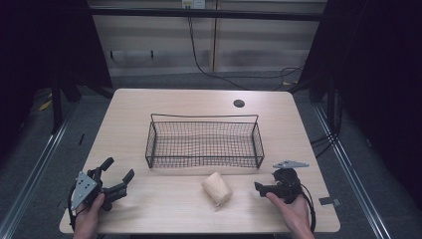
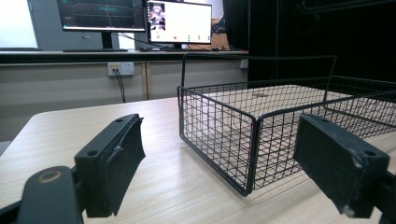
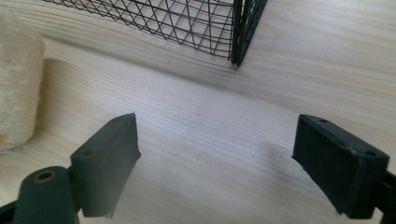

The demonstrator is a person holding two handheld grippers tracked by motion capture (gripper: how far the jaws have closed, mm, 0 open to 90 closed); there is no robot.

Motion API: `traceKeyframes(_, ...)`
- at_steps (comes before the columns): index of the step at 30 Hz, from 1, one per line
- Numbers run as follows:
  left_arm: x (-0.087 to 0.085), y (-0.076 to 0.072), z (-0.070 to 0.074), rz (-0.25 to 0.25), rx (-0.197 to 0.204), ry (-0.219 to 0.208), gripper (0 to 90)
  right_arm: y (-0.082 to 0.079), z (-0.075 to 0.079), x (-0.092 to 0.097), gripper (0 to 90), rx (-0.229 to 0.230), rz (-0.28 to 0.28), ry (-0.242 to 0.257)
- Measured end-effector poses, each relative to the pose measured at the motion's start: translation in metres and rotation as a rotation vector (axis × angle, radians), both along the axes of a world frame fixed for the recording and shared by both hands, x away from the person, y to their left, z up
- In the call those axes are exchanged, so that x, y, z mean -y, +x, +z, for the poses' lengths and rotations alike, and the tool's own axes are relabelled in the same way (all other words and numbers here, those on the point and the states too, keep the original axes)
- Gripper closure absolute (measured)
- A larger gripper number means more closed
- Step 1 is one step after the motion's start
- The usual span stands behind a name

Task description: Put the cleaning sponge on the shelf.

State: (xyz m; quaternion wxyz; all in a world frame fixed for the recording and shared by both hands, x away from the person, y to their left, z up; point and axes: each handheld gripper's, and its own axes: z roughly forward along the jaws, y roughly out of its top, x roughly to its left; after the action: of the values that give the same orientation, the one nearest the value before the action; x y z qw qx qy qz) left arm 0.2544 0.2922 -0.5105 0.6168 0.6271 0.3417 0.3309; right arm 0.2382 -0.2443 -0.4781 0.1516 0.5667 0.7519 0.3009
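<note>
The soft roll (image 1: 217, 188) lies on the table in front of the basket (image 1: 204, 142), just left of the right gripper (image 1: 262, 189), the nearer one. Both grippers gape wide, holding nothing; the left gripper (image 1: 117, 177) is farther off.

Wire basket (image 1: 204, 142), cream roll (image 1: 217, 188), table (image 1: 149, 107)

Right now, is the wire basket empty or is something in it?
Empty: the wire basket shows bare mesh; the beige roll lies outside on the table.
</note>
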Motion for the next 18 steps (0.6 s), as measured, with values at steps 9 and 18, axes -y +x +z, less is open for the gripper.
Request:
traceKeyframes(9,0.000,0.000,0.000,-0.003,-0.001,0.001,15.7,0.000,0.005,0.004,21.7,-0.023,0.026,0.085)
traceKeyframes(18,0.000,0.000,0.000,-0.003,-0.001,0.001,15.7,0.001,0.017,0.005,35.5,-0.010,0.088,0.176)
